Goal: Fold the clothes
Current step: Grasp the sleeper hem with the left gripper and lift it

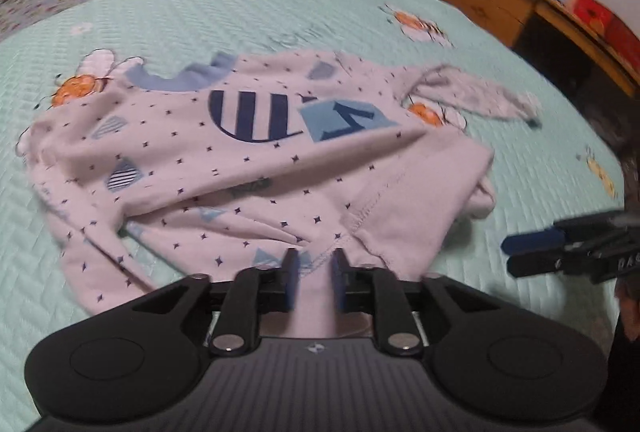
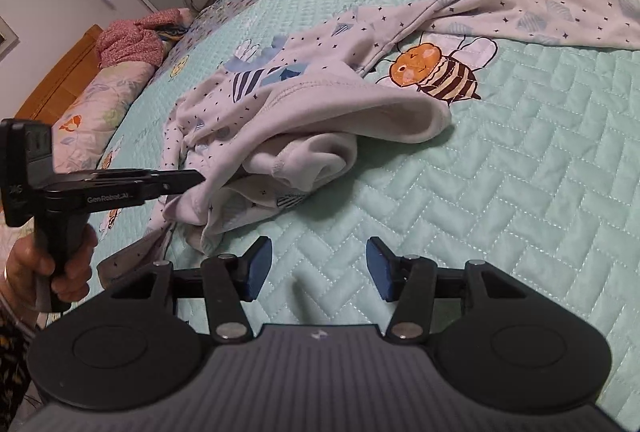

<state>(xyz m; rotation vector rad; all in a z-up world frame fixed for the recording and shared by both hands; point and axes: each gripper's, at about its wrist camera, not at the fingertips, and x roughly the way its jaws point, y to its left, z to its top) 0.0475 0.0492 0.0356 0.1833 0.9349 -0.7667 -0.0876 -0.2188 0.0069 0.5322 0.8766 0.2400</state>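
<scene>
A pale pink child's shirt (image 1: 248, 159) with small dark stars, a blue collar and blue patches lies crumpled on the mint bee-print bedspread (image 1: 280, 11). My left gripper (image 1: 315, 274) is at its near edge, and a bunched fold of cloth fills the narrow gap between the blue pads. In the right wrist view the left gripper (image 2: 192, 177) has the shirt (image 2: 320, 103) hanging from its tips. A sleeve trails away at the upper right. My right gripper (image 2: 319, 268) stands open over bare bedspread (image 2: 520, 191), nothing between its fingers. It also shows at the right edge as the right gripper (image 1: 506, 254).
A wooden dresser (image 1: 492, 3) with boxes on it stands beyond the bed's far right side. A floral pillow (image 2: 100, 87) and a wooden headboard (image 2: 60, 71) are at the left. A person's hand (image 2: 52, 268) grips the left handle.
</scene>
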